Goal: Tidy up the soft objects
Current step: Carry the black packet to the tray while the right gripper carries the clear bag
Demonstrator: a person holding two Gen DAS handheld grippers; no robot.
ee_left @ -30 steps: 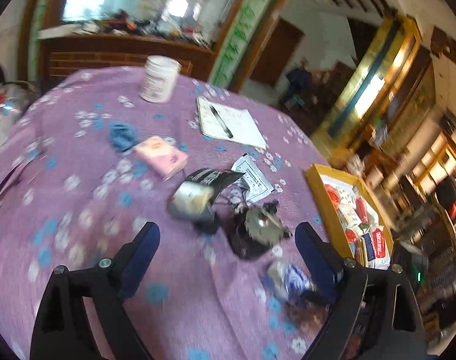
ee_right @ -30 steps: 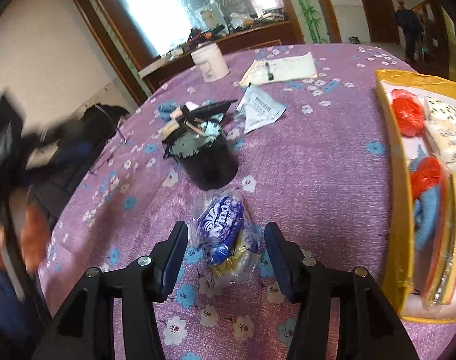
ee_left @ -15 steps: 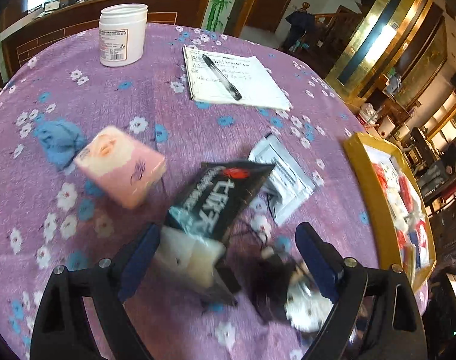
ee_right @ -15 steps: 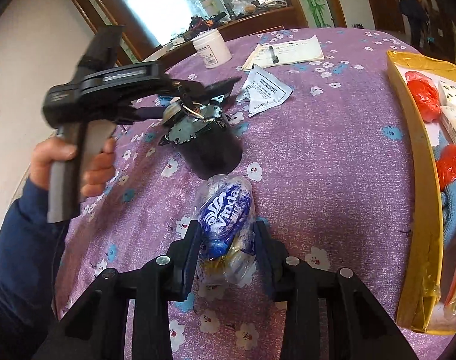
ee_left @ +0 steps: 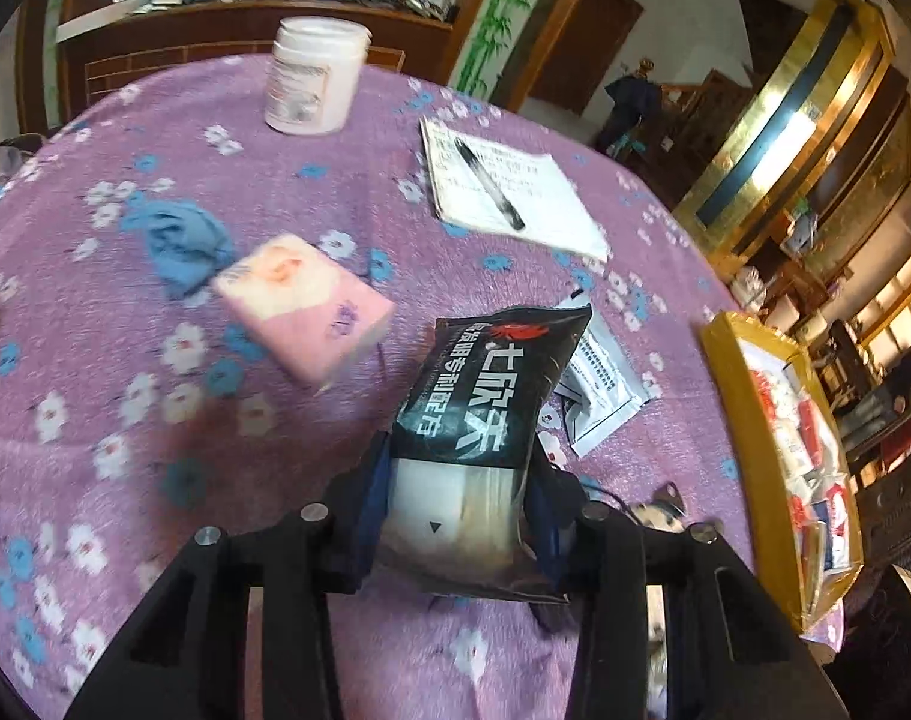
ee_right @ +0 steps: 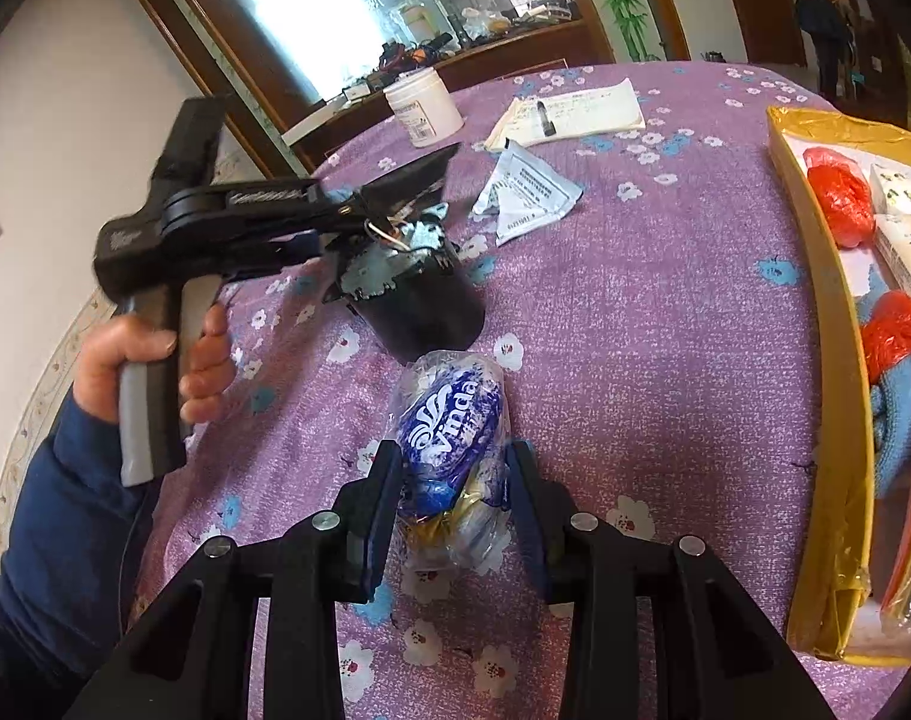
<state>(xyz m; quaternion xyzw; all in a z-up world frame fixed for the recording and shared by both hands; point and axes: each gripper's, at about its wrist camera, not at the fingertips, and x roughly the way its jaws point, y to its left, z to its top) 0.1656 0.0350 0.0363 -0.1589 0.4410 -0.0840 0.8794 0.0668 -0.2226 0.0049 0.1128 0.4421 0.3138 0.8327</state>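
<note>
The left gripper (ee_left: 458, 504) has just been closing and now presses from both sides on a black soft packet with white characters and a pale lower part (ee_left: 485, 420), which stands tilted above the purple flowered tabletop (ee_left: 155, 420). The right gripper (ee_right: 452, 501) is narrow and clamps a clear plastic pack with a blue and white label (ee_right: 449, 438), crumpled and lying on the tabletop in front of a black round container (ee_right: 419, 306). A yellow-rimmed tray (ee_right: 833, 396) with red and blue soft things is at the right.
</note>
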